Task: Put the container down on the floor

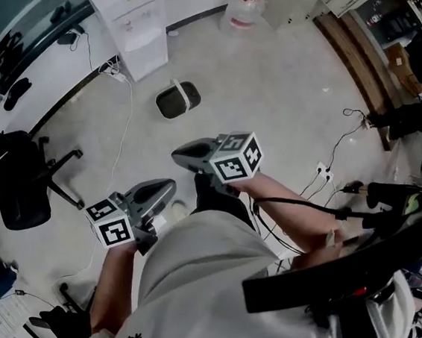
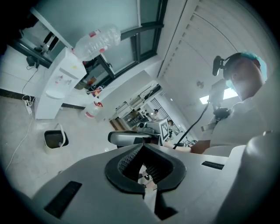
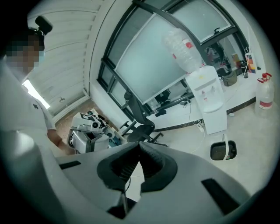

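The container (image 1: pixel 177 99), a small dark bin with a white handle, stands on the pale floor ahead of me, also visible in the left gripper view (image 2: pixel 55 139) and the right gripper view (image 3: pixel 223 150). My left gripper (image 1: pixel 165 188) is held low at my left side, tips together, nothing between them (image 2: pixel 142 146). My right gripper (image 1: pixel 181 156) is raised a little higher, pointing left toward the bin, jaws shut and empty (image 3: pixel 139 144). Both grippers are well short of the container and touch nothing.
A white water dispenser (image 1: pixel 133 14) stands behind the bin, with a cable (image 1: pixel 126 118) trailing over the floor. A black office chair (image 1: pixel 22 182) is at the left. A water jug (image 1: pixel 245 10) sits at the far wall. Cables and equipment (image 1: pixel 388 198) crowd the right.
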